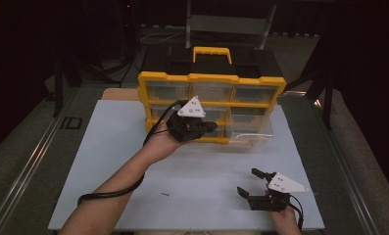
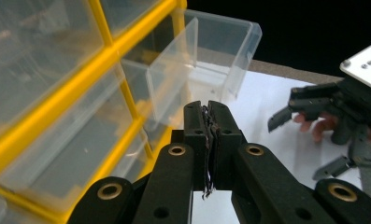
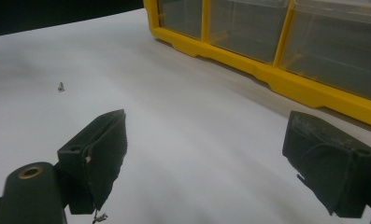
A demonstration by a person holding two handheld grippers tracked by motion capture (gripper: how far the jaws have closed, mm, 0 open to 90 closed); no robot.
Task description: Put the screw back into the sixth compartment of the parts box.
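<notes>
High view: drawer [image 1: 251,132] stands pulled out of the yellow organizer's [image 1: 211,78] bottom row, at its right end; your left hand-held gripper [image 1: 209,126] hovers at that row, just left of the drawer, while the screw [image 1: 166,194] lies on the white surface [image 1: 109,147], well apart from it.
Left gripper view: jaws pressed together on nothing, so open them before you reach; the clear drawer [image 2: 211,51] sits just ahead.
Right gripper view: right hand-held gripper [image 3: 220,154] stands wide and empty; the screw [image 3: 60,87] lies far left of it, so approach low, straddle it, then close slowly.
</notes>
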